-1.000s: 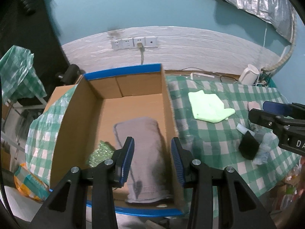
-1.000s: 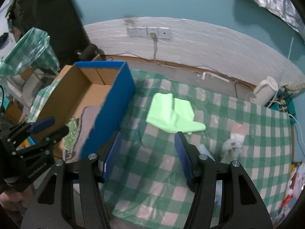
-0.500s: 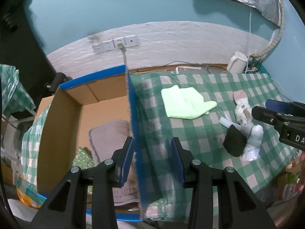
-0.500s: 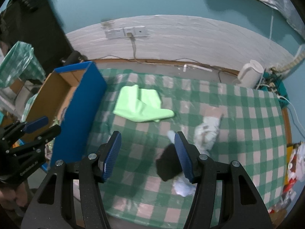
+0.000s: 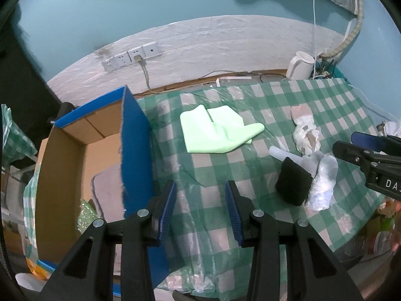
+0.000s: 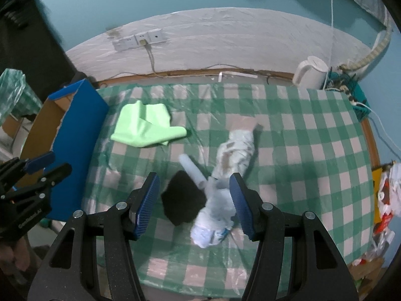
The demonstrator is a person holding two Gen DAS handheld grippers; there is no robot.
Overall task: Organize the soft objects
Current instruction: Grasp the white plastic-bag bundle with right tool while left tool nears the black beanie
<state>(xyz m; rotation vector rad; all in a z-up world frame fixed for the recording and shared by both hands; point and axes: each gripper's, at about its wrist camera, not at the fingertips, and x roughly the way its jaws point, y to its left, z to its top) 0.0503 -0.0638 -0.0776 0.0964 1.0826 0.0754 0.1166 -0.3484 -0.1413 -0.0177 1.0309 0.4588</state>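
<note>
A light green folded cloth (image 5: 218,131) (image 6: 145,125) lies on the checked tablecloth. A black soft item (image 5: 293,184) (image 6: 183,202), a pale blue roll (image 6: 193,168) and white bunched cloths (image 5: 322,183) (image 6: 233,150) lie together to the right. A blue-edged cardboard box (image 5: 75,160) (image 6: 72,125) at the table's left holds a grey towel (image 5: 107,190) and a green sparkly item (image 5: 86,219). My left gripper (image 5: 200,213) is open and empty above the table by the box wall. My right gripper (image 6: 194,205) is open and empty above the black item and white cloth.
A white kettle (image 5: 299,65) (image 6: 310,72) stands at the table's back right with cables. Wall sockets (image 5: 130,56) are on the back wall. Bags and clutter (image 6: 386,193) hang off the table's right edge. The green checked tablecloth (image 6: 300,150) covers the table.
Both grippers have swung to the right. The left one has moved from over the box to over the table. The right one has come over the black item and white cloths.
</note>
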